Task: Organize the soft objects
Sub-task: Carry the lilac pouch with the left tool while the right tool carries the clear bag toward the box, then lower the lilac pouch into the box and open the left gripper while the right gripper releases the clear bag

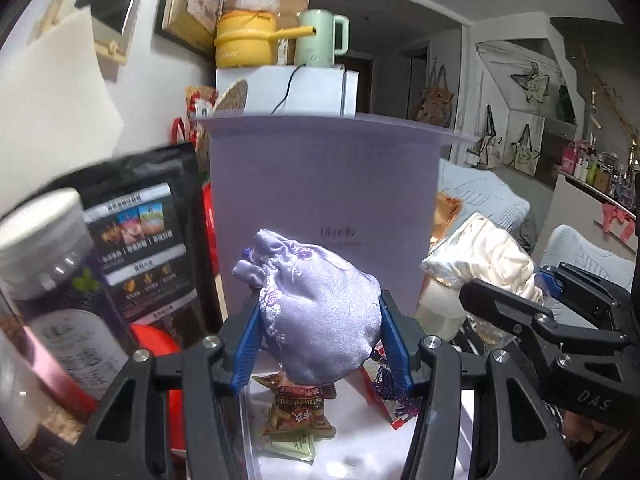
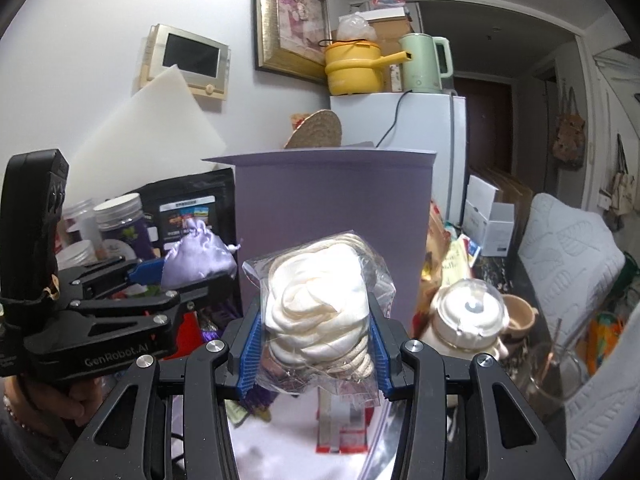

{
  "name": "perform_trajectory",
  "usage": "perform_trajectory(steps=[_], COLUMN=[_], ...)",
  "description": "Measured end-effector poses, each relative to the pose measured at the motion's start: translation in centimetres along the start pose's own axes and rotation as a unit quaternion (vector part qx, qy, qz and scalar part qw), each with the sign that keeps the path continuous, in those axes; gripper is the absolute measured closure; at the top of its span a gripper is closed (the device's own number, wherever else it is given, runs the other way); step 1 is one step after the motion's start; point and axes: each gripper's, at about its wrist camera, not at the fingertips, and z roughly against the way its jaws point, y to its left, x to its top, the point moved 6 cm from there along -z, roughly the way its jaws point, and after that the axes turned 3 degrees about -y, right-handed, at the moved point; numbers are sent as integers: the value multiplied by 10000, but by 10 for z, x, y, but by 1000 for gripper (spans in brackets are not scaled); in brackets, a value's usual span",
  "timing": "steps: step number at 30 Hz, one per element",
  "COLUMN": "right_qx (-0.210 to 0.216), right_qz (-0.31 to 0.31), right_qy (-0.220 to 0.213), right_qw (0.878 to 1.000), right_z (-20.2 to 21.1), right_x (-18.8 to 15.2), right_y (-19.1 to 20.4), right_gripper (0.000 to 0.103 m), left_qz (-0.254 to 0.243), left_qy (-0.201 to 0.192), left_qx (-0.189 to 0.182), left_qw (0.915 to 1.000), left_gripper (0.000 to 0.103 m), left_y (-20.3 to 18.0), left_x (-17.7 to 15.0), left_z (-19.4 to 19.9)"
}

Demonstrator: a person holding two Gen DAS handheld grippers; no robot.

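Both tongs are loaded: your left gripper (image 1: 320,336) is clenched on the lilac satin pouch (image 1: 316,312), your right gripper (image 2: 316,344) is clenched on the clear bag of cream cord (image 2: 320,300). Each bundle sits upright between the blue pads (image 1: 248,344), long axis vertical, sticking up above the fingertips

The key relation: the clear-walled bin (image 1: 244,424) lies straight below and just ahead of both grippers, with the lilac lid (image 1: 324,184) standing up as a back wall behind it. Snack packets (image 1: 300,408) already lie on the bin floor

The left gripper sits beside the right, on its left, at about the same height, and neither is clearly nearer. My read: drop is straight down, no reach forward; watch the pouch tassel (image 1: 392,392) dangling by the right pad
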Motion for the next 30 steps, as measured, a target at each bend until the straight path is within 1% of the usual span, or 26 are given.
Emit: perform_trajectory(steps=[4,7,12,14,16,18,19,24,30], right_qx=[-47,-97,-305,-347,-303,-102,-74,-211,-198], right_qz=[-24,34,132,158,104,-87,-144,-267,-343], right_qy=[123,328,700,833,966,1064,1101,1237,1368], right_qw=[9999,9994,9970,9958,9948,9942,9938,9917,9898], right_z=[-18,-32,-53,-60,-66,-70,-72,-76,-82], right_x=[-7,-16,-36,-43,-49,-53,-55,-62,-67], right_y=[-5,-8,-14,-16,-18,-20,-21,-31,-34], right_gripper=[58,58,57,57,57,57,57,57,57], left_qz=[-63,-96,-241,-244,-212,-151,-111,-73,-47], left_qy=[182,356,616,722,809,905,961,1179,1535], left_qx=[120,178,342,321,277,226,203,261,402], left_qw=[9997,9992,9972,9966,9961,9955,9951,9927,9873], left_gripper=[49,49,49,49,50,50,50,49,49], left_y=[3,5,5,5,5,6,7,15,21], left_x=[-8,-16,-30,-36,-40,-44,-47,-58,-76], left_z=[-16,-28,-48,-55,-59,-65,-67,-81,-96])
